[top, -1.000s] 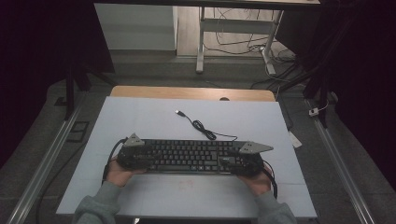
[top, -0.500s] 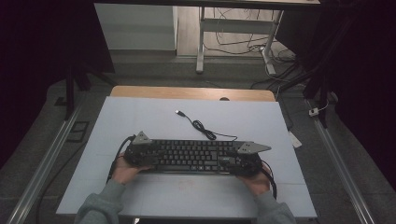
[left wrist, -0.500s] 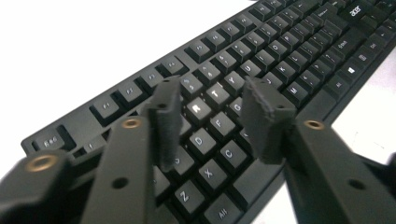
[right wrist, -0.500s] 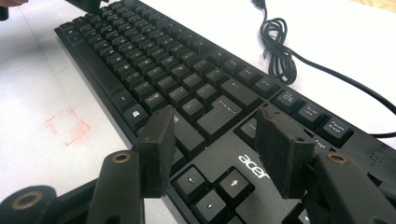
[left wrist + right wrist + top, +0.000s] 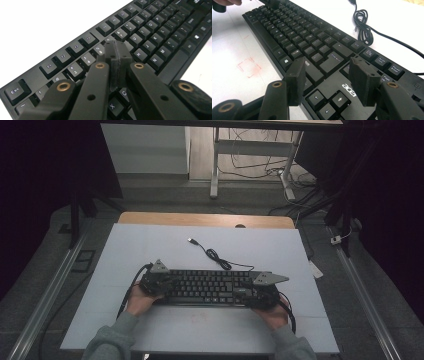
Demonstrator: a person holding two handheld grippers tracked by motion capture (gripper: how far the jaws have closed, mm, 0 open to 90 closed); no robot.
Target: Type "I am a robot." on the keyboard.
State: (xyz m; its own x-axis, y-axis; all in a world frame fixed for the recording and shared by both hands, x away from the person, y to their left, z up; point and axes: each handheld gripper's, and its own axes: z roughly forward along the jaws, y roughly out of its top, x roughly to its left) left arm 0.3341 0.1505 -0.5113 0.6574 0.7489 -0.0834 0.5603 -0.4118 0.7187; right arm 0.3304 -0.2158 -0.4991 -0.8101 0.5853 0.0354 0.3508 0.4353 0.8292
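A black keyboard (image 5: 207,287) lies flat on the white worktop (image 5: 150,245), nearer the front edge than the back edge and about midway between the left and right edges, with its long side running parallel to the front edge. Its black cable (image 5: 216,256) leaves from the back side, makes a small loose coil on the worktop just behind the keyboard, and ends in a plug (image 5: 192,240) lying toward the back edge.

The left gripper (image 5: 156,282) sits over the left end of the keyboard, held in the person's left hand (image 5: 137,301). In the left gripper view its jaws are pressed together with nothing between them, their joined tip over the number row and the letter keys (image 5: 140,53) below it, with the Esc key (image 5: 13,92) off to the side. Whether the tip touches a key cannot be told.

The right gripper (image 5: 260,290) sits over the right end of the keyboard, held in the person's right hand (image 5: 272,315). In the right gripper view its jaws are spread apart, one on each side of the block between the Enter key (image 5: 337,57) and the arrow keys (image 5: 329,100), hanging just above the keyboard with nothing between them. The coiled cable (image 5: 363,25) lies on the worktop beyond the keyboard's back side. A faint red square mark (image 5: 248,66) shows on the worktop in front of the keyboard.
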